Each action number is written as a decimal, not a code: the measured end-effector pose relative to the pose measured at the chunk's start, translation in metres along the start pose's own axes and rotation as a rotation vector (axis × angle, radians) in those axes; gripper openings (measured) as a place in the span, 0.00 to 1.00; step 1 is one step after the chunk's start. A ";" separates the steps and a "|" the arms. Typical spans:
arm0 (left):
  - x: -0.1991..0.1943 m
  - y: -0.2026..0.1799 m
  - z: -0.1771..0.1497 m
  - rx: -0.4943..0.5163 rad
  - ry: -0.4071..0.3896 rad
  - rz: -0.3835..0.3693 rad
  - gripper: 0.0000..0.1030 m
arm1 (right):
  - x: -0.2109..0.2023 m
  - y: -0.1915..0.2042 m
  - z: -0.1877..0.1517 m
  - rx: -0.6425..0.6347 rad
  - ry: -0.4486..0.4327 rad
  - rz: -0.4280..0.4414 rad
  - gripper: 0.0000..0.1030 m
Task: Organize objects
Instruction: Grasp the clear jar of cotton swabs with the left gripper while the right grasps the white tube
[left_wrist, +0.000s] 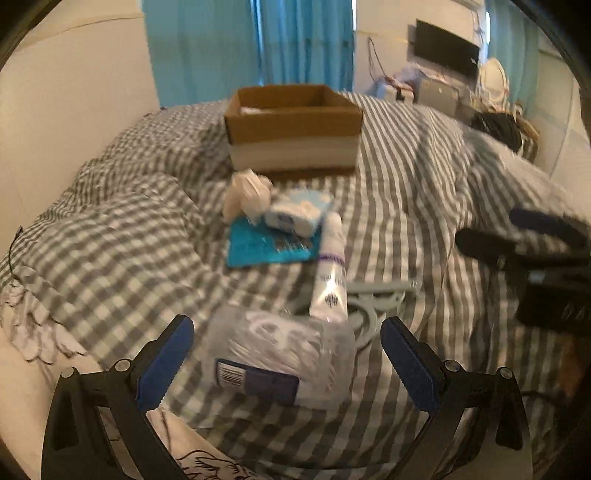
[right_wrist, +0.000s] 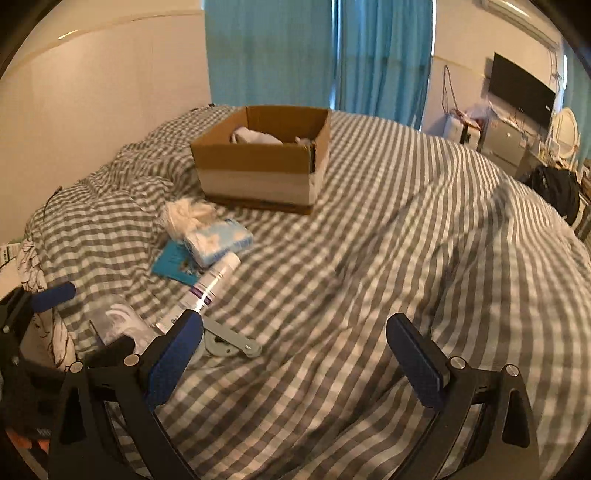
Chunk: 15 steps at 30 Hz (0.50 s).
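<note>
Bed scene, both wrist views, motion-blurred. The left gripper (left_wrist: 286, 363) hung low over a clear plastic packet (left_wrist: 279, 363) w/ a barcode label; its jaws stood wide apart, one blue pad either side of the packet, neither touching it. The right gripper (right_wrist: 295, 363) hovered over bare striped bedding (right_wrist: 406, 258), jaws likewise apart, holding nothing.

Items to organize lay in a loose cluster on the bedding, in front of the cardboard box (right_wrist: 258, 173): a white tube (left_wrist: 330, 266) propped partly across the packet's far edge, a grey cable (left_wrist: 373, 302) just beside the tube, a teal card (left_wrist: 266, 247) under a tissue pack (left_wrist: 299, 214), and a crumpled white bag (left_wrist: 245, 192) nearest the box. The box already held some pale items; what they were can't be told.

Likely step: grasp of the packet for transfer to the box.

Risks, as judged:
- Slick, soft film could slip or bulge out of the pads on closing.
- Lifting may drag the tube, since it leans on the packet, and roll it off the pile.
- The cable could snag on the right-hand finger (left_wrist: 410, 363).
- Soft bedding gives under pressure, so pads may pinch fabric along w/ the packet.
</note>
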<state>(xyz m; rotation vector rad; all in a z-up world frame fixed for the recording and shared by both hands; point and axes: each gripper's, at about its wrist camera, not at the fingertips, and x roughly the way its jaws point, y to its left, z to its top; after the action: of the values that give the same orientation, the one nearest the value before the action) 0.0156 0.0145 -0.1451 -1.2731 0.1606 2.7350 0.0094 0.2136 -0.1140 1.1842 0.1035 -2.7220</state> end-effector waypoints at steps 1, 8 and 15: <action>0.006 -0.001 -0.003 0.003 0.013 -0.003 1.00 | 0.001 0.000 0.000 0.003 0.002 0.000 0.97; 0.025 -0.002 -0.007 0.059 0.010 0.062 1.00 | 0.011 0.003 0.001 0.001 0.021 -0.005 0.97; 0.046 0.021 0.001 -0.023 0.036 0.027 1.00 | 0.021 0.013 -0.002 -0.023 0.050 -0.002 0.97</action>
<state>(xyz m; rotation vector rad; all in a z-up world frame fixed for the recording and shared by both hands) -0.0183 -0.0035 -0.1789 -1.3367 0.1518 2.7449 -0.0015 0.1985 -0.1307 1.2465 0.1421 -2.6860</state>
